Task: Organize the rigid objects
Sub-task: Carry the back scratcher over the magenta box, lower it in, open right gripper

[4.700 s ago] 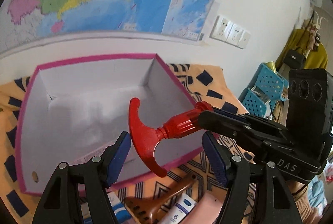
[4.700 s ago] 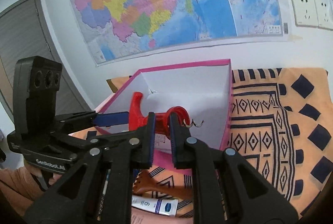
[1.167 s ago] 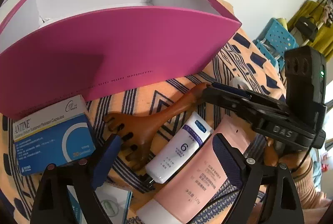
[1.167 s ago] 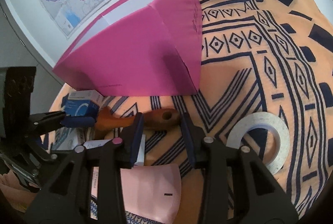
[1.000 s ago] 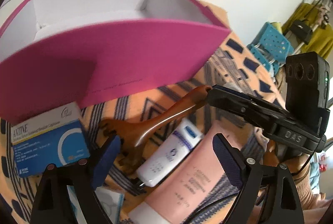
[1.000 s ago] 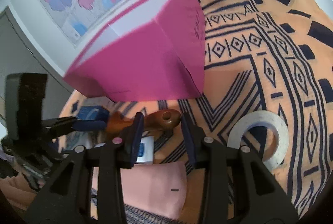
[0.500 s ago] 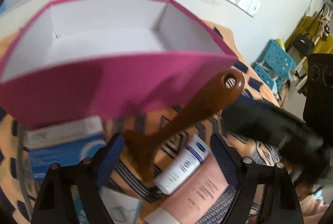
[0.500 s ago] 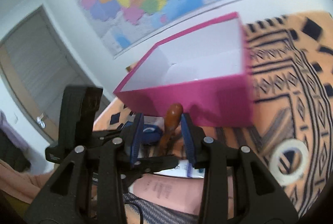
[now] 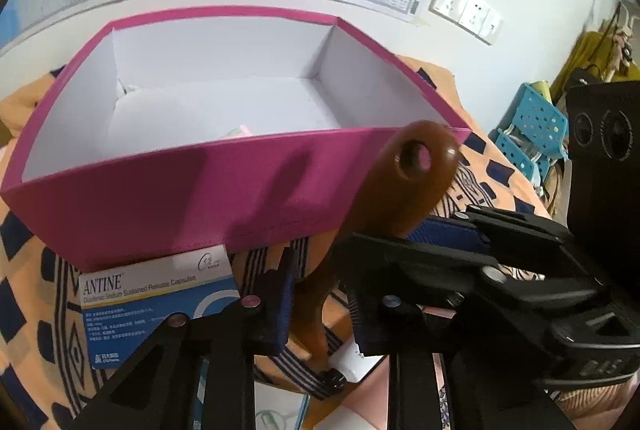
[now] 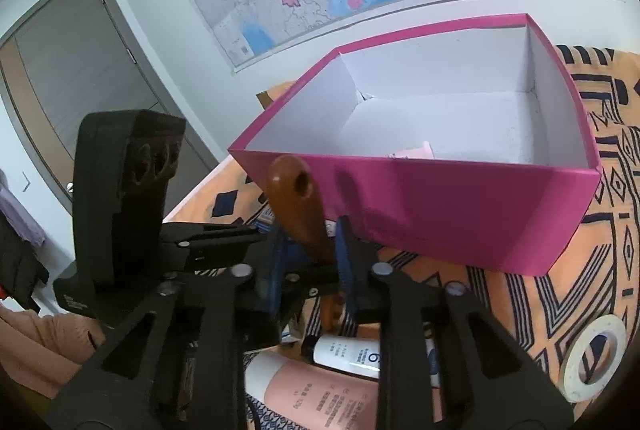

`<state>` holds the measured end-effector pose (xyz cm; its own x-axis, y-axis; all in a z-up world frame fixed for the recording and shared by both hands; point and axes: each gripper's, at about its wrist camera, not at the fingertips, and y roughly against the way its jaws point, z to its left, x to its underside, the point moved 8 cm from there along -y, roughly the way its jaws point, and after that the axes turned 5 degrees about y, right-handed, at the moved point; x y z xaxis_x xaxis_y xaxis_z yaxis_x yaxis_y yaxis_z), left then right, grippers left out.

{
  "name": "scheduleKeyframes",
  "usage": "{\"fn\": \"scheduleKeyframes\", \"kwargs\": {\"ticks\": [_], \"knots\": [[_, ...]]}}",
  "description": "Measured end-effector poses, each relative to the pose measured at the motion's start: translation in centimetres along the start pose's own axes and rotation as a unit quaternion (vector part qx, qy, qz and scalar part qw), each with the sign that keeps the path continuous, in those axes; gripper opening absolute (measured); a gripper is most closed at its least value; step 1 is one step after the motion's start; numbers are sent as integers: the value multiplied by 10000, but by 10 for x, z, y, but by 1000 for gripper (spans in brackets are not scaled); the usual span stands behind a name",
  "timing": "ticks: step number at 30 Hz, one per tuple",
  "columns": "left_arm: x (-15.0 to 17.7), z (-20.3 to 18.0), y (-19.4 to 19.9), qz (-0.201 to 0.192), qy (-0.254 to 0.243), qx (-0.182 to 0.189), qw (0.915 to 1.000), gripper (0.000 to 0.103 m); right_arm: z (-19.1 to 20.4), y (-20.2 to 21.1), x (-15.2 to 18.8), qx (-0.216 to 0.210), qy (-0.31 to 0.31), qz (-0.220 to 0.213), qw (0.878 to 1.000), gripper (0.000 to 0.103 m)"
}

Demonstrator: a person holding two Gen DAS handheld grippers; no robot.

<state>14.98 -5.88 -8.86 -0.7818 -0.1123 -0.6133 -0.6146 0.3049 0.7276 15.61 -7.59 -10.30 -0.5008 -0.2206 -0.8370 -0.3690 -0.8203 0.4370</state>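
Note:
A brown wooden massager [image 9: 408,186] with a hole in its handle end is lifted off the cloth, handle tilted up, in front of the pink box [image 9: 192,186]. My right gripper [image 10: 310,250] is shut on the massager's handle [image 10: 300,206]. My left gripper [image 9: 320,306] has its blue pads on either side of the massager's lower part, closed around it. The pink box [image 10: 460,210] is open with a white inside and a pale pink item at its bottom. In the left wrist view the right gripper crosses from the right.
On the patterned orange cloth lie a blue and white ANTINE medicine box [image 9: 156,310], a white tube marked 6 [image 10: 352,350], a pink tube [image 10: 320,398] and a roll of tape [image 10: 596,354]. A map hangs on the wall behind the box.
The red-handled tool held 4.7 s ago is out of sight. My right gripper took the wooden massager off the cloth and raised it; my left gripper closed in around its lower part.

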Motion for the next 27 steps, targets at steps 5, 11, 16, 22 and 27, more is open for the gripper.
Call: {"fn": "scheduleKeyframes", "kwargs": {"ticks": [5, 11, 16, 22, 27], "knots": [[-4, -6, 12, -117, -83, 169, 9998, 22, -2, 7, -4, 289, 94, -37, 9995, 18], [-19, -26, 28, -244, -188, 591, 9978, 22, 6, 29, -23, 362, 305, -234, 9986, 16], [-36, -48, 42, -378, -359, 868, 9949, 22, 10, 51, -46, 551, 498, -432, 9963, 16], [-63, -63, 54, -586, -571, 934, 9923, 22, 10, 74, -69, 681, 606, -655, 9937, 16], [-82, -72, 59, -725, -689, 955, 9904, 22, 8, 83, -87, 783, 707, -792, 9913, 16]]}}
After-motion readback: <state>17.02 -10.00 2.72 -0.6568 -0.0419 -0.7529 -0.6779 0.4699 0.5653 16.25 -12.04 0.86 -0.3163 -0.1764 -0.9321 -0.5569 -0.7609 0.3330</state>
